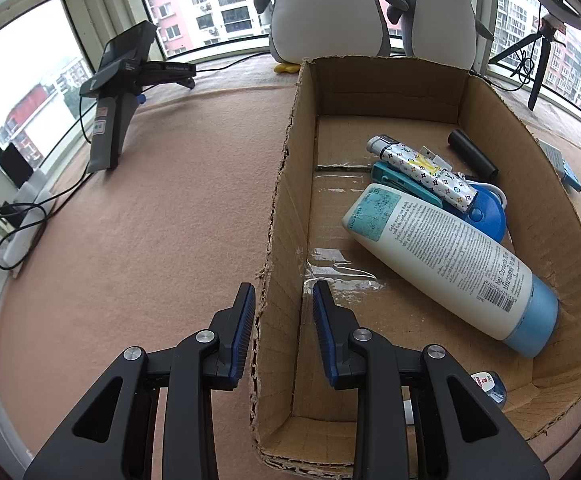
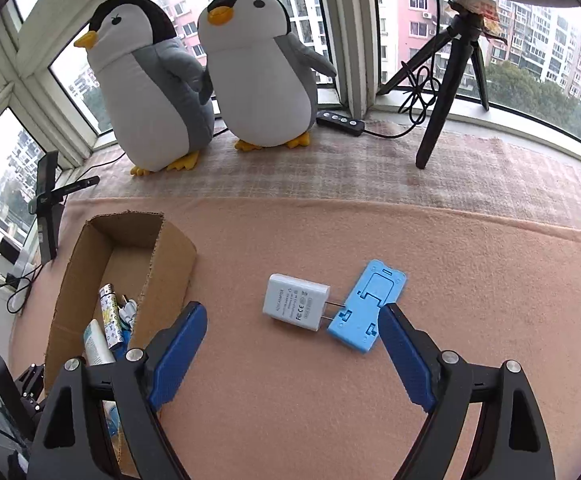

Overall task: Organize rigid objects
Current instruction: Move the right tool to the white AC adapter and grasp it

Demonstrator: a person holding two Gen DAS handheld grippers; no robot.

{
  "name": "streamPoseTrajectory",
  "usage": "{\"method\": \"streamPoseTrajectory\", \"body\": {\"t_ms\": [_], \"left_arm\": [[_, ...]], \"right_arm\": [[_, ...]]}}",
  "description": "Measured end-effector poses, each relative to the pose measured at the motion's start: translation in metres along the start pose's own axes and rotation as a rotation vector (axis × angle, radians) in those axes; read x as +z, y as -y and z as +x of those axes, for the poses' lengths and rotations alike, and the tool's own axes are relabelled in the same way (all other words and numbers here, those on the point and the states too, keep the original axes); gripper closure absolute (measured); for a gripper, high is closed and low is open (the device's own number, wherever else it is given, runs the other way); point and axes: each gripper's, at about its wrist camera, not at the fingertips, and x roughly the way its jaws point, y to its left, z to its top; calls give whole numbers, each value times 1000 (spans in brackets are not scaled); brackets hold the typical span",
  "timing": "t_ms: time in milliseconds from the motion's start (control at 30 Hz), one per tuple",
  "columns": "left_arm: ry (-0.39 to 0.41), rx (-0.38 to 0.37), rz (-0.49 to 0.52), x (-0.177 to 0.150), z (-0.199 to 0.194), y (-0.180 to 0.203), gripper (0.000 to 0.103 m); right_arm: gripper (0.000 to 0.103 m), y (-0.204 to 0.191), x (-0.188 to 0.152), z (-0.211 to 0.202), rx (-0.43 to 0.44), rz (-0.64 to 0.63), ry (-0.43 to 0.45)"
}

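While the left tongs (image 1: 284,304) clamp the box wall (image 1: 278,280), the charger (image 2: 296,307) lies ahead between the spread right tongs (image 2: 292,320)

Left gripper (image 1: 284,300): black plastic body with two angular arms, triangular cut-outs in the arms at 7 and 5 o'clock. Four round silver screws on the joints. Fingers carry dark blue ribbed pads (image 1: 246,316) on their inner faces. Right gripper (image 2: 292,340): same build, black arms with triangular cut-outs, silver screw heads at each pivot. Its blue pads (image 2: 178,356) are brighter, with a fine-ribbed texture. No sleeves or cables visible on either.
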Motion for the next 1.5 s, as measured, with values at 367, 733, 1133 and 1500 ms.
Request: {"method": "streamPoseTrajectory", "body": {"t_ms": [367,733,1133,1500], "left_arm": [[0,1,0,0,0,-1,76],[0,0,-1,0,0,0,76],[0,0,-1,0,-1,0,76],[0,-2,-2,1,-1,0,76]], "right_arm": [[44,40,12,15,58,146,-14],[53,13,33,60,128,126,-102],[53,-3,20,78,143,84,-178],[53,-33,-21,76,237,-13,-285]]}}
